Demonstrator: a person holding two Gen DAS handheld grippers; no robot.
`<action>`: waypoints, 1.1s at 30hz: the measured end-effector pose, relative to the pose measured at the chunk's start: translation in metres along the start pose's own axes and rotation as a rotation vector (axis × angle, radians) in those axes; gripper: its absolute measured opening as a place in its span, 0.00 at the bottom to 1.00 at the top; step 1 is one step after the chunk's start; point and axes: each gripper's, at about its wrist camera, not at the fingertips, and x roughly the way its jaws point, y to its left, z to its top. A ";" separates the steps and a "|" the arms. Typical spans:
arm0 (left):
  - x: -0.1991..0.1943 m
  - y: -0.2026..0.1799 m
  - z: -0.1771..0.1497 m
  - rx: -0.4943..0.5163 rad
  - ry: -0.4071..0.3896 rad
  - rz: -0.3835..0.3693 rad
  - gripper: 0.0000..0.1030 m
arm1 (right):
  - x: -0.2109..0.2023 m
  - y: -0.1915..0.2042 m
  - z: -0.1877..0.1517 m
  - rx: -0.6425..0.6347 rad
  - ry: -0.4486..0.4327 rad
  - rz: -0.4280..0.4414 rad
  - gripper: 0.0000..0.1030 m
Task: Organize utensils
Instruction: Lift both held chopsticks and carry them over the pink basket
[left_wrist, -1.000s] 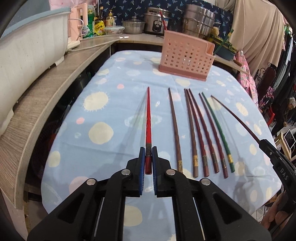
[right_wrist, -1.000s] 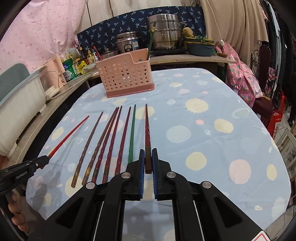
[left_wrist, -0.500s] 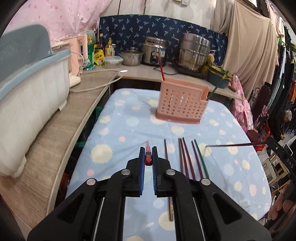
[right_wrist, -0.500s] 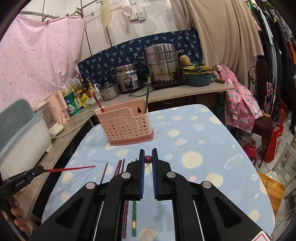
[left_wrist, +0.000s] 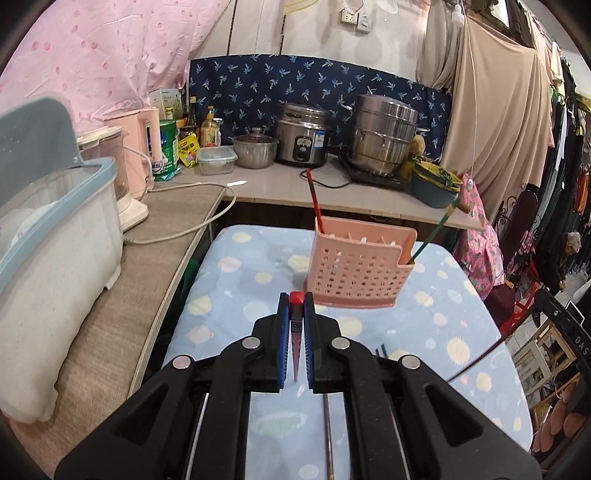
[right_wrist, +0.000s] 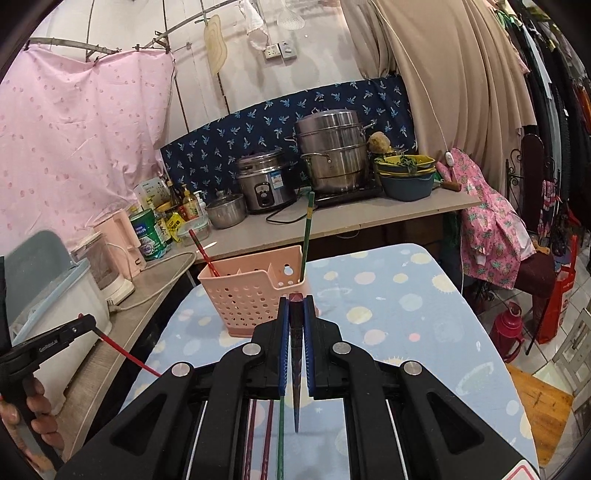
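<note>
Two grippers clamped, left gripper (left_wrist: 296, 308) on red chopstick (left_wrist: 296, 345); right gripper (right_wrist: 296, 308) on maroon chopstick (right_wrist: 296, 369)

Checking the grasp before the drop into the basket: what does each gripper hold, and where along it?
Left gripper holds a red chopstick near its thick end. Right gripper holds a dark red chopstick, also near its thick end.

Pink spotted sheet (right_wrist: 74, 140) hangs on left wall; navy leaf-print cloth (left_wrist: 314, 85) behind wooden counter (right_wrist: 332, 221); beige curtain (right_wrist: 461, 74) right; tiled floor (right_wrist: 576, 332); wall sockets (right_wrist: 280, 51).
</note>
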 end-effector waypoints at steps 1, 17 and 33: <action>0.002 -0.001 0.007 -0.001 -0.003 -0.005 0.07 | 0.002 0.000 0.005 0.002 -0.006 0.004 0.07; 0.000 -0.031 0.144 -0.053 -0.306 -0.052 0.07 | 0.045 0.022 0.132 0.070 -0.233 0.104 0.07; 0.107 -0.065 0.153 -0.050 -0.235 -0.079 0.07 | 0.156 0.032 0.127 0.076 -0.125 0.126 0.07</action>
